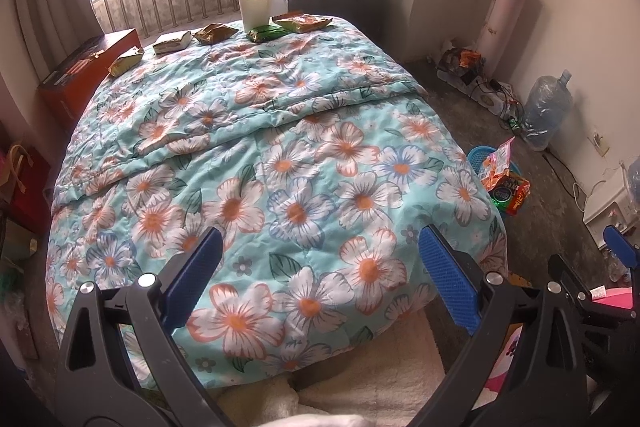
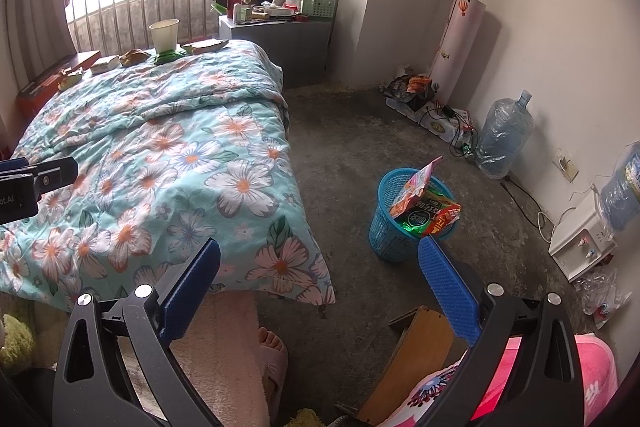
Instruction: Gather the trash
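Several snack wrappers point(image 1: 214, 33) and a white paper cup point(image 1: 255, 9) lie in a row at the far end of the floral quilt point(image 1: 280, 147); they also show in the right wrist view point(image 2: 136, 57). A blue mesh basket point(image 2: 394, 223) on the floor right of the bed holds several wrappers point(image 2: 424, 211); it also shows in the left wrist view point(image 1: 482, 157). My left gripper point(image 1: 320, 247) is open and empty above the near end of the bed. My right gripper point(image 2: 320, 259) is open and empty above the floor by the bed's corner.
A red box point(image 1: 86, 67) sits at the bed's far left. A cluttered grey cabinet point(image 2: 280, 35) stands beyond the bed. A water jug point(image 2: 504, 135), cables and boxes line the right wall. A sandalled foot point(image 2: 272, 351) and a wooden board point(image 2: 416, 359) are close below.
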Motion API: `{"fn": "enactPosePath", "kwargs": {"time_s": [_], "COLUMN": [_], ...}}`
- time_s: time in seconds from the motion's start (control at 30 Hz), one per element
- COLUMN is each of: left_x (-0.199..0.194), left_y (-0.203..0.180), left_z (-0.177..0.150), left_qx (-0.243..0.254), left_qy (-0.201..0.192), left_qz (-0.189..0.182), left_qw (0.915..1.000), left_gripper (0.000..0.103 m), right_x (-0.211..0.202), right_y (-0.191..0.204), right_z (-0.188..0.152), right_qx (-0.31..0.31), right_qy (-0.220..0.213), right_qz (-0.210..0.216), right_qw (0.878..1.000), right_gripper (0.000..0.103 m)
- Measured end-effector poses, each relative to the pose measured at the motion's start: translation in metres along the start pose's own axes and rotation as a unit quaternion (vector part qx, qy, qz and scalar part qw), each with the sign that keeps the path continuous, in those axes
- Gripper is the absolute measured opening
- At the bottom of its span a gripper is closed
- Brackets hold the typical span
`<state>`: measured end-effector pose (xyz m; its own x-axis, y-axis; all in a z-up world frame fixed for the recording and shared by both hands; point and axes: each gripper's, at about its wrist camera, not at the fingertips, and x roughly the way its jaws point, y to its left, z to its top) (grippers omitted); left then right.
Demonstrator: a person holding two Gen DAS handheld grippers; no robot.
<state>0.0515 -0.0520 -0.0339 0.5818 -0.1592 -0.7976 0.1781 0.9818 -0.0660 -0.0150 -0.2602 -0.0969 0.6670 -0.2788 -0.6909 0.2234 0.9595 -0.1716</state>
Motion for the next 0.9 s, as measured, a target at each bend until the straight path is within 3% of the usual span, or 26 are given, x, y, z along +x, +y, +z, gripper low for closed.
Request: {"fn": "enactPosePath", "kwargs": {"time_s": [0.3, 0.9], "left_x": [0.003, -0.003], "left_y": [0.013, -0.006], "left_z": [0.006, 0.006], "left_qx": [0.001, 0.022], "left_qy": [0.009, 0.007], "left_qz": [0.001, 0.005], "left_qw": [1.0000, 0.9997], "left_gripper": [0.094, 0.094], "right_x": [-0.002, 0.001], "right_y": [0.012, -0.005], "right_z": [-0.002, -0.015], "right_qx": [-0.007, 0.000], "right_qy": [-0.003, 0.004], "right_qz": [0.011, 0.015], "right_qw": [1.000, 1.000], "right_gripper": [0.096, 0.096]}}
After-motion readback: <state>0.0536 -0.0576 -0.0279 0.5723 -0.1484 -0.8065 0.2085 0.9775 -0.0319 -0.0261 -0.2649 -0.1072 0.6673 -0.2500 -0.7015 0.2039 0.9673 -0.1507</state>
